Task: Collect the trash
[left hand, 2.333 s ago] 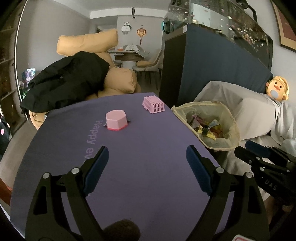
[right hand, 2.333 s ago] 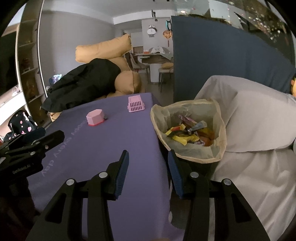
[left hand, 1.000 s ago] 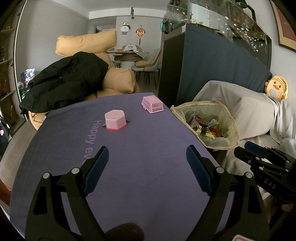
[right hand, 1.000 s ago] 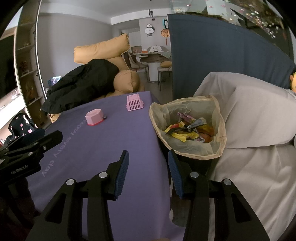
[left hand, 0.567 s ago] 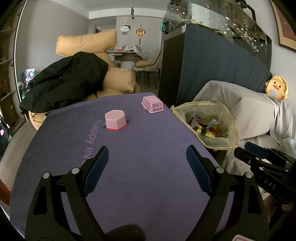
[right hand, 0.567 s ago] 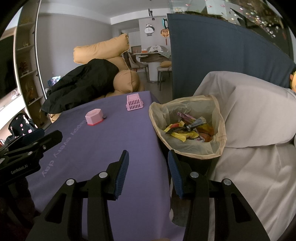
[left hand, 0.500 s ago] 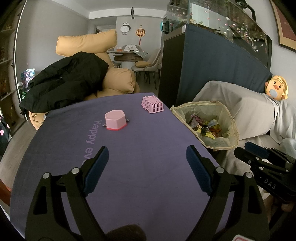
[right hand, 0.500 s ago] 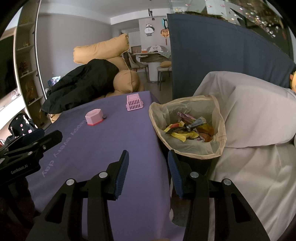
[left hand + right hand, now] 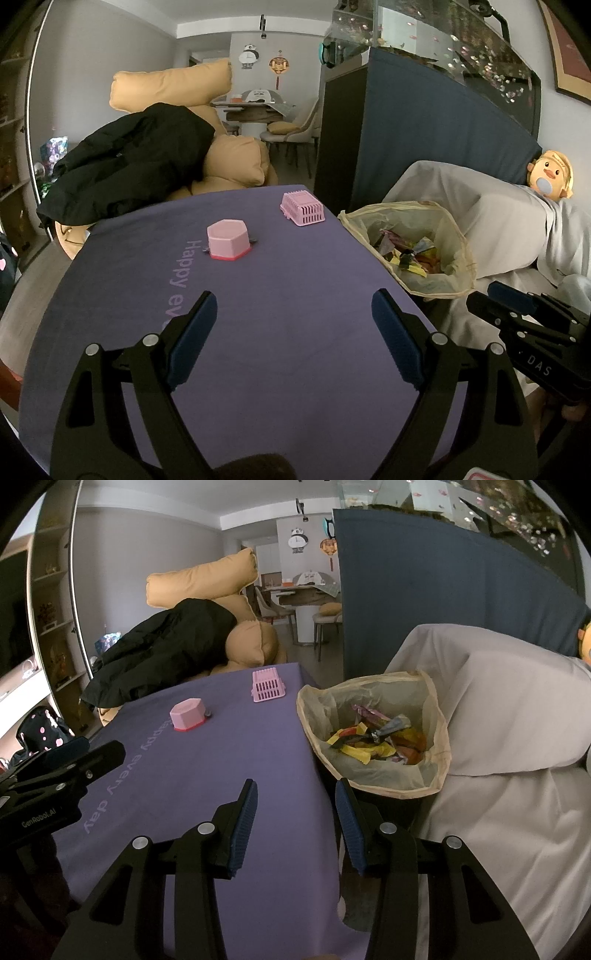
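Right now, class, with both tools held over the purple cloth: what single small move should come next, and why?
Probably none toward trash: draw both tools back and stop. The left tool and right tool are open and empty, wrappers already lie in the bin bag, and the purple cloth shows only a pink hexagonal box and a pink slotted basket, neither apparently trash.

I see the trash bag [image 9: 436,738], translucent yellowish, mouth wide open, standing just beside the desk's [image 9: 221,775] right edge. Inside it lies a heap of crumpled wrappers [image 9: 373,738], yellow, orange, pink and grey, piled low in the bottom.
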Motion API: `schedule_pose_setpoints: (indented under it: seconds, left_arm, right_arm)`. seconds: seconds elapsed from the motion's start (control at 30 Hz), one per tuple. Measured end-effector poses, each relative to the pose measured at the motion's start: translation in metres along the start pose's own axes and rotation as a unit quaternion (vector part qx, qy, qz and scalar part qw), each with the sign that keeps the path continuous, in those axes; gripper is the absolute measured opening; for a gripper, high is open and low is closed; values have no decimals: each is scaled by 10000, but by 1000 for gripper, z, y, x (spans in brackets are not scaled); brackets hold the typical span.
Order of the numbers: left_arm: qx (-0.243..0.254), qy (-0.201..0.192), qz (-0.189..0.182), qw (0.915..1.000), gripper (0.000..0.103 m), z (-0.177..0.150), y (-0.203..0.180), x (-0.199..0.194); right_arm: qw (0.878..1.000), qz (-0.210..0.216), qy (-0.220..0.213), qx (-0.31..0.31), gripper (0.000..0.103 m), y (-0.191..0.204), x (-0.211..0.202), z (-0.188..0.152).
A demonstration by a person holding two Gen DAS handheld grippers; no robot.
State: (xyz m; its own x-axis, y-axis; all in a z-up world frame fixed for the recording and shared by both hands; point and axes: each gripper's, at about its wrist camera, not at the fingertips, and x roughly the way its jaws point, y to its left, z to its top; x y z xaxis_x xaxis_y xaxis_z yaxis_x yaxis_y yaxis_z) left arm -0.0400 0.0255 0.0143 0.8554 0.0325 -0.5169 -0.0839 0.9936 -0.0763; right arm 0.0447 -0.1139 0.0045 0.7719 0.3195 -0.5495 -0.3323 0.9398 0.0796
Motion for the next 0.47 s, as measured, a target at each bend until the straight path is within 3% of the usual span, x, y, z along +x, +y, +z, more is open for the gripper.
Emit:
schedule_pose_setpoints:
  seconds: [0.37, 0.43, 0.47]
  left_arm:
    - [-1, 115, -122, 9999, 81, 4, 4, 9]
    - [74, 268, -367, 9989, 81, 9, 11, 21]
    - [147, 471, -668, 9965, 81, 12, 17, 33]
  right_arm:
    - [9998, -156, 37, -133, 42, -6, 1, 2]
    - [9996, -267, -29, 31, 42, -26, -2, 9]
    - [9986, -433, -116, 273, 42, -50, -4, 14]
